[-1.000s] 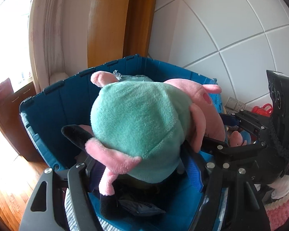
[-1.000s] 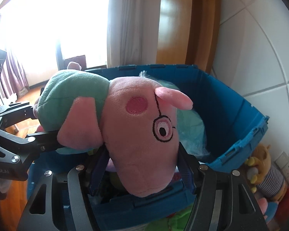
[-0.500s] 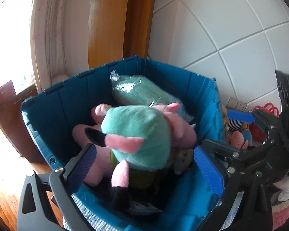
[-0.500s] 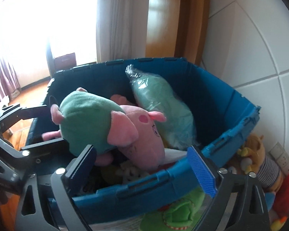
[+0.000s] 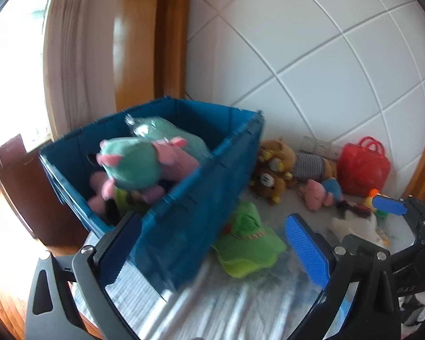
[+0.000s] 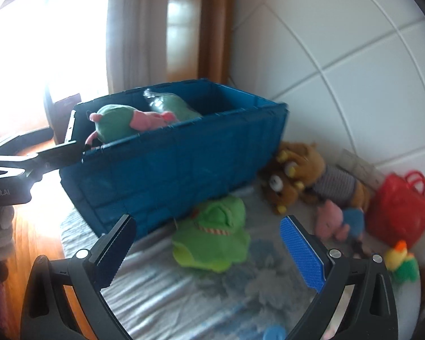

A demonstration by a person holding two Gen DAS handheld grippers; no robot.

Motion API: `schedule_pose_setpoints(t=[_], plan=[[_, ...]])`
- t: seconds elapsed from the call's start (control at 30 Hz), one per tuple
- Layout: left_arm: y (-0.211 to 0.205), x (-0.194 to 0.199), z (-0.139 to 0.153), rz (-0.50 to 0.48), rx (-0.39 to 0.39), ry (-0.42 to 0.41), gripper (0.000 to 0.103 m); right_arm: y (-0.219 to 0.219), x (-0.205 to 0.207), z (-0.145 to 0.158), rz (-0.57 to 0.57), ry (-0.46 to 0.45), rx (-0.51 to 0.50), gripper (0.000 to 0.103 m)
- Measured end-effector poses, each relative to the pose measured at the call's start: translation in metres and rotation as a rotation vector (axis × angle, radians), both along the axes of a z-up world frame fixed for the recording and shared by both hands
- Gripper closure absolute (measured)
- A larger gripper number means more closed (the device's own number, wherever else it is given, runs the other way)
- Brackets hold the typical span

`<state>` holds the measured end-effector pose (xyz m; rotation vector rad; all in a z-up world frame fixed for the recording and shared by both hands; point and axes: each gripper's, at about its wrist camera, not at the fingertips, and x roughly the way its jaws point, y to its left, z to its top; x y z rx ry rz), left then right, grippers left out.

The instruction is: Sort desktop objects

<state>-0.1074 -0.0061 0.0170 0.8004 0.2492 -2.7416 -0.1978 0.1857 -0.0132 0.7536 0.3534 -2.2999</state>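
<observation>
Now both grippers stand empty and the next toy lies ahead on the bed.

Left wrist view: the left gripper [image 5: 215,246] gapes wide with nothing between its jaws; the green plush [image 5: 248,242] lies just ahead between them, against the blue bin [image 5: 201,198], where the pig plush [image 5: 138,167] rests. Right wrist view: the right gripper [image 6: 212,248], equally wide and empty, faces the green plush [image 6: 215,240] squarely and looks nearer; only here does the plush's whole width show.
</observation>
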Motion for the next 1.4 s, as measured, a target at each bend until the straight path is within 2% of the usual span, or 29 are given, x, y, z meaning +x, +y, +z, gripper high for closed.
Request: schedule_pose_setpoints(t=[0.13, 0.3, 0.4, 0.5, 0.77, 1.07, 1.4], plan=[[0.042, 0.019, -0.006, -0.028, -0.005, -0.04, 0.0, 0.043, 0.029, -0.006, -0.062, -0.012, -0.014, 0.0], [0.076, 0.036, -0.012, -0.101, -0.031, -0.069, 0.0, 0.08, 0.071, -0.019, -0.221, -0.028, -0.006, 0.0], [0.082, 0.053, -0.016, -0.202, -0.011, -0.054, 0.0, 0.094, 0.097, -0.027, -0.328, -0.035, -0.019, 0.0], [0.081, 0.068, -0.019, -0.271, -0.028, -0.064, 0.0, 0.103, 0.128, -0.032, -0.438, -0.04, -0.044, 0.0], [0.063, 0.114, -0.019, -0.33, -0.033, -0.051, 0.0, 0.093, 0.197, -0.03, -0.605, -0.003, -0.041, 0.0], [0.044, 0.143, -0.019, -0.335, -0.029, -0.046, 0.0, 0.076, 0.23, -0.022, -0.648, 0.03, -0.048, 0.0], [0.032, 0.154, -0.017, -0.345, -0.027, -0.029, 0.0, 0.066, 0.236, -0.016, -0.654, 0.039, -0.044, 0.0]])
